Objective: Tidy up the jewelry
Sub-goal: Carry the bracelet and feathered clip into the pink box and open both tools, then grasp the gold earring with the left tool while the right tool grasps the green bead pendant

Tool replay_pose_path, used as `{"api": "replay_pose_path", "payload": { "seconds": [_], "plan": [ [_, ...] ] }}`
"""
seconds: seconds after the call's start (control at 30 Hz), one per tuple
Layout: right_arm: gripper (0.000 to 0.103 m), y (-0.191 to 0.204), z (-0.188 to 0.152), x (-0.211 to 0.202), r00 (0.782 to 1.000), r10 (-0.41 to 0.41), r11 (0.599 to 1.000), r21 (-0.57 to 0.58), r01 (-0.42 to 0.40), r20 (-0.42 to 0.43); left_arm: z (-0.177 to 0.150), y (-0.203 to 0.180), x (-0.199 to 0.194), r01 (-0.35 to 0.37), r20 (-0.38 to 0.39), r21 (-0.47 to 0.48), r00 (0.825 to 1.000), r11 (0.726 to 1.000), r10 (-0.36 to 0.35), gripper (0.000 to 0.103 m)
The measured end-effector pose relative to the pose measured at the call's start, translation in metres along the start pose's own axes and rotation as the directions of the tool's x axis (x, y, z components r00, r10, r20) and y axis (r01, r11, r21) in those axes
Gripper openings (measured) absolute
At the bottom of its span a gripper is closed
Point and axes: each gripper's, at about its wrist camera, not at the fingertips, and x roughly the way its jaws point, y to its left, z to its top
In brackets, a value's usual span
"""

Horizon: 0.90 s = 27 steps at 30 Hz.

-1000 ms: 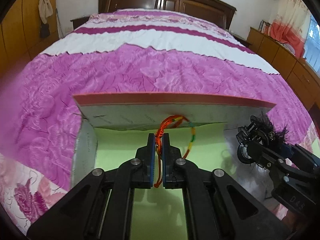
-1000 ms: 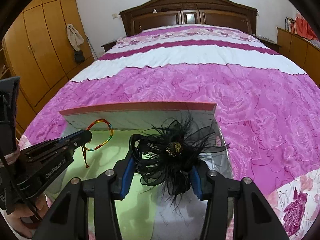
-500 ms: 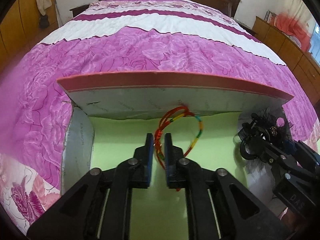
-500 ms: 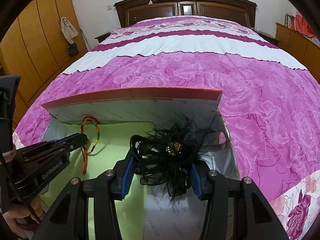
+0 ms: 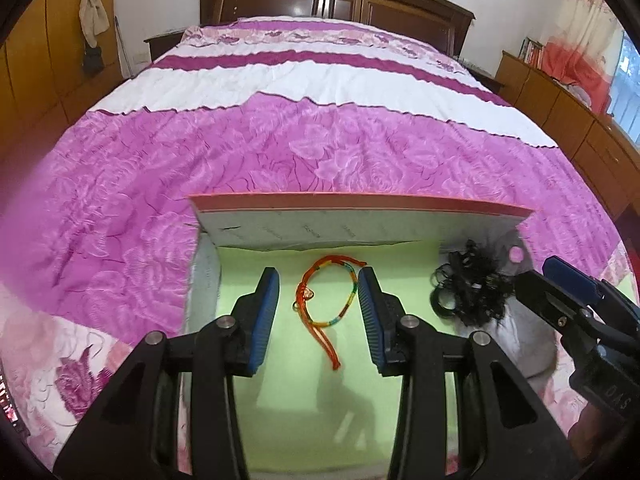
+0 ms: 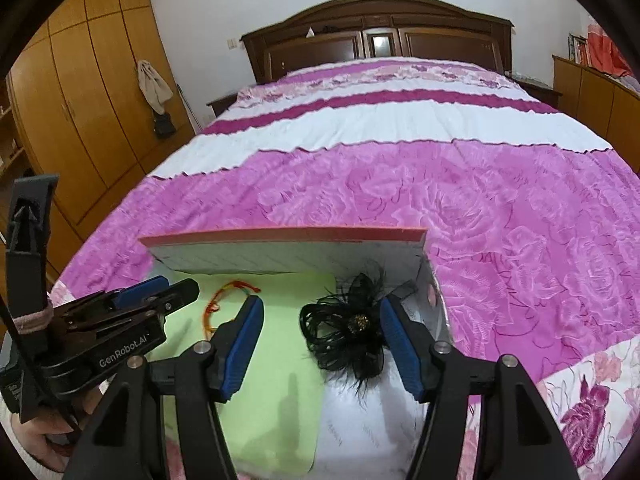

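**Both pieces down in the box, grippers empty**

Left gripper (image 5: 319, 312): jaws wide, holding nothing, straddling the braided bracelet (image 5: 328, 300) without touching it. Right gripper (image 6: 322, 340): also wide, empty, either side of the black feather hair clip (image 6: 352, 336). Bracelet lies on the green liner (image 5: 280, 380), clip just right of it on the grey floor of the open box (image 5: 360, 216) on the bed (image 5: 320, 140). Placement looks done; likely left: back out, close the lid.
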Motion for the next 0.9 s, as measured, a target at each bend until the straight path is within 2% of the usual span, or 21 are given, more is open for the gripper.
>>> {"api": "replay_pose_path", "payload": {
  "seconds": [0.5, 0.9],
  "plan": [
    [0.064, 0.007, -0.029, -0.074, 0.999, 0.01, 1.0, 0.009, -0.01, 0.051, -0.026, 0.008, -0.06, 0.046, 0.021, -0.019, 0.999, 0.999, -0.046, 0.034],
    [0.064, 0.0, -0.066, -0.093, 1.0, -0.008, 1.0, 0.025, 0.008, 0.008, -0.065, 0.023, -0.073, 0.045, -0.014, -0.06, 0.999, 0.997, -0.046, 0.035]
  ]
}}
